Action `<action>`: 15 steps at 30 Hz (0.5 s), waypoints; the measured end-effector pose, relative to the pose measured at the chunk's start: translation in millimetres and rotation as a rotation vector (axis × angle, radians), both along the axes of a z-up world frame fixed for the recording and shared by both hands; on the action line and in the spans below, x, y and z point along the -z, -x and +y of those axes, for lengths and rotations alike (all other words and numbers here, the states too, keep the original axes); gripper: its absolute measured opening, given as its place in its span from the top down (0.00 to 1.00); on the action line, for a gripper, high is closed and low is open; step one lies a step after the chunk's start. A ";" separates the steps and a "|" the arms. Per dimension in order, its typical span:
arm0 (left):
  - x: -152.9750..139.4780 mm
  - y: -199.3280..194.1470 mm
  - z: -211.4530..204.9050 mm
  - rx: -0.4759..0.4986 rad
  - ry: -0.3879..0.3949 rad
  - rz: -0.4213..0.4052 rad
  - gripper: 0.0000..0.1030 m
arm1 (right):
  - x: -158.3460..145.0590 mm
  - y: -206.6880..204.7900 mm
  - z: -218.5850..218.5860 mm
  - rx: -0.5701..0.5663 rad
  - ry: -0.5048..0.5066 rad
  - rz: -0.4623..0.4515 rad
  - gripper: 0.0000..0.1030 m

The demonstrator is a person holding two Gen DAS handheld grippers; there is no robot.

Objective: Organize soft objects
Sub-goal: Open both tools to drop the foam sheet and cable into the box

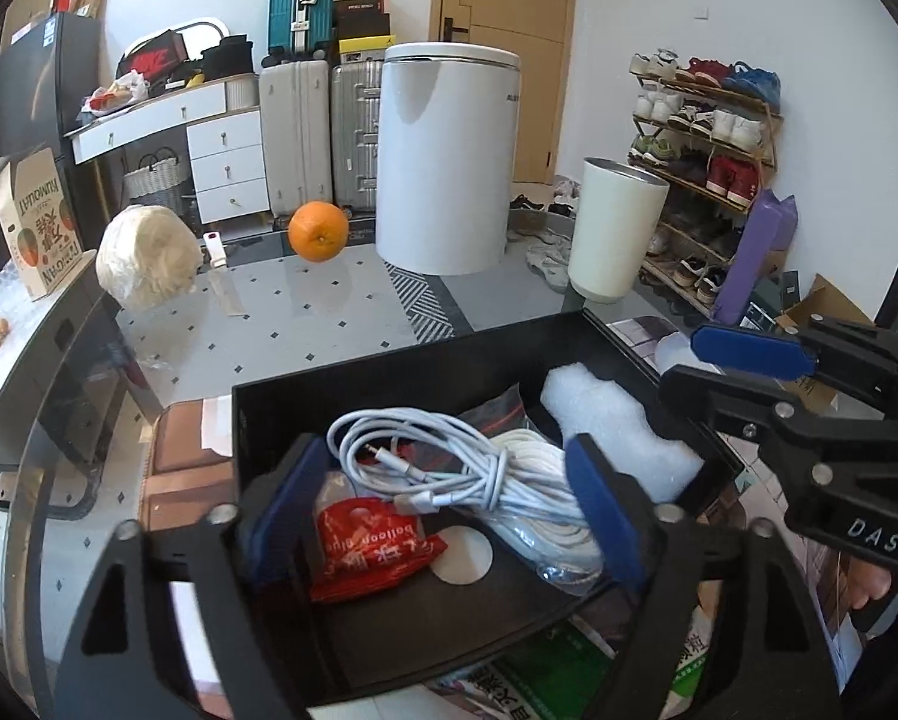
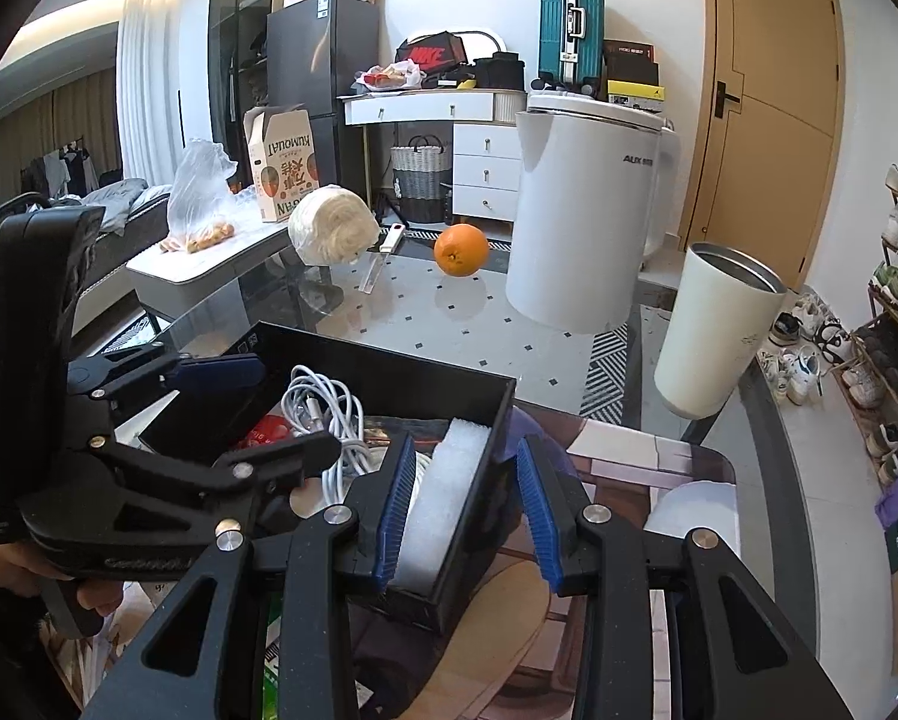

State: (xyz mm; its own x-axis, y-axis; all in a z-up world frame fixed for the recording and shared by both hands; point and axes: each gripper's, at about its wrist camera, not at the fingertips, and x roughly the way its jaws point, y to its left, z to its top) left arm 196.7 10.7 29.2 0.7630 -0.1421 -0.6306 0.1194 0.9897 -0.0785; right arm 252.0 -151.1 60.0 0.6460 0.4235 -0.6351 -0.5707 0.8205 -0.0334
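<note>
A black open box point(image 1: 389, 372) point(image 2: 389, 366) sits on the glass table. It holds a coiled white cable point(image 1: 425, 468) point(image 2: 323, 408), a white rope bundle point(image 1: 544, 516), a red balloon packet point(image 1: 365, 546) and a white foam piece point(image 1: 610, 432) point(image 2: 443, 498). My left gripper point(image 1: 449, 516) is open above the box, its jaws either side of the packet and cable. My right gripper point(image 2: 466, 510) is open, its jaws straddling the box's right wall, the left pad beside the foam. Each gripper also shows in the other's view, the right point(image 1: 742, 360), the left point(image 2: 257, 414).
On the table beyond the box are an orange point(image 1: 318, 231) point(image 2: 460, 249), a white yarn-like ball point(image 1: 146, 255) point(image 2: 333, 225), a knife point(image 1: 224, 282), a large white appliance point(image 1: 446, 156) point(image 2: 586, 210) and a cream tumbler point(image 1: 616, 228) point(image 2: 718, 330). A shoe rack point(image 1: 706, 138) stands right.
</note>
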 end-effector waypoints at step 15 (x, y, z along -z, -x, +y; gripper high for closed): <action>-12.2 37.2 17.7 -0.072 0.025 -0.067 0.00 | -5.1 34.3 -14.6 -0.053 -0.075 0.014 0.10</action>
